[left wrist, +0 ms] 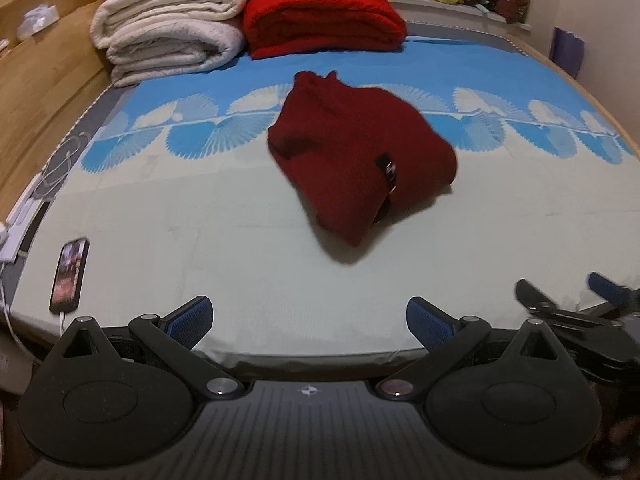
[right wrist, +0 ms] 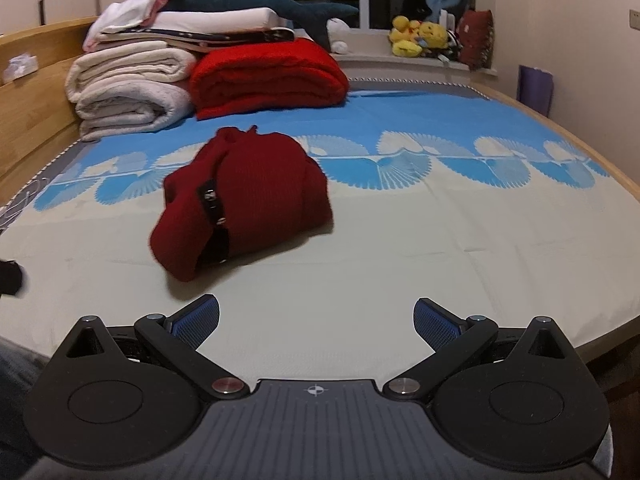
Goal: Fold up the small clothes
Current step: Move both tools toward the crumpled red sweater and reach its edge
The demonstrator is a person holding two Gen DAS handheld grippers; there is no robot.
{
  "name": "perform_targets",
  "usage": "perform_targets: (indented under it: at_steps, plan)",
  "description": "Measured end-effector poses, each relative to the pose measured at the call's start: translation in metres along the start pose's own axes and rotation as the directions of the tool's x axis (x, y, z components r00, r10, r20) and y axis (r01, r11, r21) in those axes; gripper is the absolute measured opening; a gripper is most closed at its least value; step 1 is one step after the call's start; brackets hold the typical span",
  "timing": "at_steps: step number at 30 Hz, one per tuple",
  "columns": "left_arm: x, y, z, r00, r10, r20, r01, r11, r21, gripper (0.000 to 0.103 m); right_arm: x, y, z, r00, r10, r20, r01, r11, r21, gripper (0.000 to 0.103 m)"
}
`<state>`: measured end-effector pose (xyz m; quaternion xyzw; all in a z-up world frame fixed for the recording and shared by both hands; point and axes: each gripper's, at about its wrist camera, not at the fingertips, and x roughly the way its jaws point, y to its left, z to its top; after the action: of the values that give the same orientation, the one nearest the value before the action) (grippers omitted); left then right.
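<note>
A dark red knitted garment (left wrist: 360, 156) with a black strap lies folded in a bundle on the bed sheet (left wrist: 240, 248). It also shows in the right wrist view (right wrist: 248, 200), left of centre. My left gripper (left wrist: 308, 320) is open and empty, low over the bed's near edge, well short of the garment. My right gripper (right wrist: 316, 320) is open and empty, also near the front edge. The right gripper's fingers (left wrist: 532, 292) show at the right edge of the left wrist view.
Folded white blankets (left wrist: 168, 36) and a folded red blanket (left wrist: 324, 20) are stacked at the head of the bed. A phone (left wrist: 70, 276) on a cable lies at the left edge. A wooden bed frame (left wrist: 36, 80) runs along the left. Plush toys (right wrist: 420, 36) sit on the windowsill.
</note>
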<state>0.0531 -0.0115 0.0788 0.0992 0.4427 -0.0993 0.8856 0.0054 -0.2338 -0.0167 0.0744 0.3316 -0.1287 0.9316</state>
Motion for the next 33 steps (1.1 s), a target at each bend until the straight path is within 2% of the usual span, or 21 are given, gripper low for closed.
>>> perform_targets:
  at_steps: [2,6,9,13,16,24,28,31,33]
  plan:
    - [-0.007,0.002,0.018,1.0,-0.02,0.005,0.02,1.0,0.0,0.103,0.013,-0.003,0.008,1.0,-0.011,-0.011,0.011,1.0,0.007,0.102]
    - [-0.025,0.009,0.056,0.996,-0.052,0.068,0.055,0.998,-0.042,0.103,0.04,-0.005,0.021,0.999,-0.033,-0.027,0.033,0.999,0.014,0.102]
    - [-0.032,0.012,0.086,0.992,-0.039,0.122,0.047,0.997,-0.064,0.103,0.065,-0.004,0.029,0.998,-0.05,-0.05,0.051,0.999,0.016,0.102]
    - [-0.029,0.011,0.116,0.988,-0.05,0.147,0.06,0.996,-0.064,0.103,0.092,-0.004,0.039,0.996,-0.04,-0.086,0.044,0.998,0.049,0.102]
    - [-0.022,0.008,0.127,0.985,-0.047,0.167,0.057,0.997,-0.057,0.103,0.11,-0.004,0.047,0.994,-0.033,-0.1,0.041,0.997,0.072,0.102]
    - [0.021,0.013,0.134,0.993,-0.027,0.117,0.033,0.998,-0.052,0.103,0.157,-0.002,0.07,0.991,-0.005,-0.137,0.024,0.99,0.136,0.102]
    - [0.069,0.023,0.132,0.998,-0.007,0.059,0.011,0.998,-0.064,0.103,0.191,0.001,0.076,0.983,0.042,-0.18,-0.008,0.983,0.181,0.102]
    - [0.141,0.026,0.129,0.999,0.007,-0.048,-0.01,0.998,-0.064,0.103,0.221,0.012,0.082,0.978,0.076,-0.194,-0.041,0.984,0.174,0.102]
    - [0.191,0.024,0.127,0.994,0.071,-0.081,-0.075,0.996,-0.053,0.103,0.242,0.02,0.086,0.979,0.09,-0.182,-0.064,0.988,0.144,0.102]
